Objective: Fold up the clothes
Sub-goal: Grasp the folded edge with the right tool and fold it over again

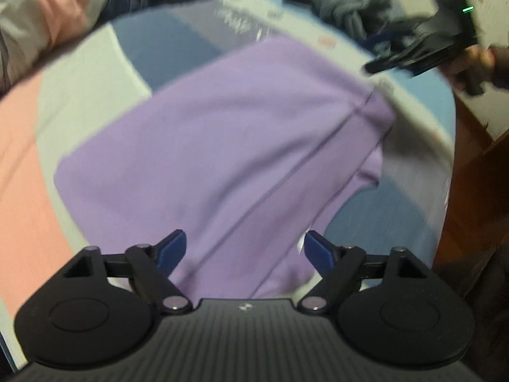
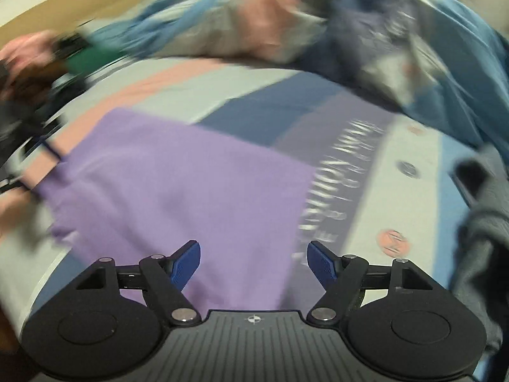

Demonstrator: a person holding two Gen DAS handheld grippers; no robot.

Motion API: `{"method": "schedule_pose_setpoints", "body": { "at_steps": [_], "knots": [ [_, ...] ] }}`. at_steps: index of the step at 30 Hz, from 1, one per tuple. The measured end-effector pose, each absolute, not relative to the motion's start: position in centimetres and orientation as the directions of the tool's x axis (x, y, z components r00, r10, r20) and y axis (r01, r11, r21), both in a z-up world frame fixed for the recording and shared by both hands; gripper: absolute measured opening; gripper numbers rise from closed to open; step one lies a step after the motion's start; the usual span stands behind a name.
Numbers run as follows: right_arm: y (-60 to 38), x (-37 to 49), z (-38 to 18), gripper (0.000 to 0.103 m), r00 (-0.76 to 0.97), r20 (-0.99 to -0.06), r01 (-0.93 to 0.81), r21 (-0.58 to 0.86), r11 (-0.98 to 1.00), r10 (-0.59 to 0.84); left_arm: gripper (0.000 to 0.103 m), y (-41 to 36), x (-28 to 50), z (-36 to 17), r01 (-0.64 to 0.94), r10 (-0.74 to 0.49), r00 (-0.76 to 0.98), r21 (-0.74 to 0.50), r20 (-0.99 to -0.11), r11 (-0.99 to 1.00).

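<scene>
A lilac garment [image 1: 222, 146] lies folded flat on a bed with a pink, grey and blue sheet [image 1: 79, 102]. A fold line runs along its right part. My left gripper [image 1: 245, 250] is open and empty above the garment's near edge. My right gripper [image 2: 253, 262] is open and empty above the garment [image 2: 178, 184] at its near right edge. The right gripper also shows in the left wrist view [image 1: 426, 51], at the far right over the bed's edge. The left gripper shows blurred at the left edge of the right wrist view [image 2: 28, 133].
A crumpled dark grey garment [image 1: 346, 0] lies at the far right of the bed; it also shows in the right wrist view [image 2: 486, 229]. A bunched duvet in pink, grey and blue [image 2: 286, 22] lies along the back. A wooden floor and furniture [image 1: 470, 159] lie right of the bed.
</scene>
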State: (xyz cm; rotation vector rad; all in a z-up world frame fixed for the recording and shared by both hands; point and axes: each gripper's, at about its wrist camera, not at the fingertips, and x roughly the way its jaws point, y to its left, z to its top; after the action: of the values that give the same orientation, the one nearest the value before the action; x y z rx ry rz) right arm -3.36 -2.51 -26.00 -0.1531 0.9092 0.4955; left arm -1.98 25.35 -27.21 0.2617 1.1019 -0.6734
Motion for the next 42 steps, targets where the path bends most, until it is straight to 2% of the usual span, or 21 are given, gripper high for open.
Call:
{"method": "schedule_pose_setpoints", "body": {
  "at_steps": [4, 6, 9, 10, 15, 17, 18, 19, 20, 24, 28, 32, 37, 42],
  "knots": [
    [-4.7, -0.7, -30.5, 0.062, 0.404, -0.819, -0.315, 0.293, 0.903, 0.407, 0.088, 23.8, -0.9, -27.5, 0.613, -0.396, 0.283, -0.153, -0.874, 0.775],
    [-4.9, -0.7, -32.1, 0.065, 0.385, -0.812, -0.278, 0.353, 0.894, 0.44, 0.095, 22.3, -0.8, -29.7, 0.616, -0.373, 0.226, -0.164, -0.9, 0.77],
    [-4.1, -1.6, -33.1, 0.073, 0.371, -0.787, -0.284, 0.409, 0.867, 0.493, 0.098, 22.0, -1.6, -33.3, 0.636, -0.311, 0.132, -0.161, -0.941, 0.755],
    [-3.7, -1.7, -33.2, 0.073, 0.359, -0.775, -0.292, 0.437, 0.851, 0.521, 0.102, 22.2, -2.1, -34.2, 0.651, -0.297, 0.122, -0.149, -0.947, 0.744],
    [-5.2, -1.8, -34.1, 0.072, 0.37, -0.694, -0.151, 0.611, 0.777, 0.618, 0.103, 22.6, -3.3, -34.1, 0.658, -0.288, 0.116, -0.143, -0.951, 0.739],
    [-6.6, -1.9, -34.7, 0.058, 0.392, -0.659, -0.059, 0.679, 0.732, 0.643, 0.103, 23.0, -3.1, -33.9, 0.652, -0.297, 0.107, -0.158, -0.949, 0.741],
    [-7.0, -2.1, -34.8, 0.039, 0.397, -0.658, -0.032, 0.686, 0.727, 0.64, 0.103, 23.2, -3.1, -33.9, 0.65, -0.302, 0.102, -0.166, -0.948, 0.742],
    [-7.3, -2.3, -34.9, 0.016, 0.4, -0.658, -0.013, 0.692, 0.721, 0.638, 0.103, 23.3, -3.0, -33.8, 0.647, -0.306, 0.098, -0.173, -0.947, 0.743],
    [-7.6, -2.5, -35.1, 0.016, 0.402, -0.656, -0.001, 0.697, 0.717, 0.639, 0.103, 23.3, -2.9, -33.8, 0.644, -0.308, 0.098, -0.176, -0.946, 0.745],
    [-6.9, -3.1, -33.9, 0.014, 0.424, -0.677, -0.022, 0.656, 0.754, 0.601, 0.103, 23.2, -2.8, -33.7, 0.625, -0.32, 0.109, -0.186, -0.941, 0.758],
    [-3.8, -4.1, -30.4, 0.013, 0.468, -0.732, -0.13, 0.497, 0.858, 0.495, 0.103, 23.0, -2.6, -33.7, 0.594, -0.34, 0.128, -0.203, -0.932, 0.779],
    [1.3, -5.2, -25.5, 0.013, 0.518, -0.727, -0.289, 0.348, 0.892, 0.452, 0.103, 24.2, -2.8, -33.0, 0.547, -0.367, 0.155, -0.229, -0.917, 0.805],
    [9.3, -4.6, -21.1, 0.012, 0.54, -0.712, -0.422, 0.233, 0.876, 0.449, 0.103, 26.6, -4.7, -31.8, 0.496, -0.385, 0.213, -0.24, -0.898, 0.834],
    [19.3, -4.2, -20.9, 0.013, 0.478, -0.725, -0.519, 0.221, 0.826, 0.495, 0.103, 30.5, -7.1, -29.9, 0.433, -0.371, 0.274, -0.23, -0.887, 0.872]
  ]
}}
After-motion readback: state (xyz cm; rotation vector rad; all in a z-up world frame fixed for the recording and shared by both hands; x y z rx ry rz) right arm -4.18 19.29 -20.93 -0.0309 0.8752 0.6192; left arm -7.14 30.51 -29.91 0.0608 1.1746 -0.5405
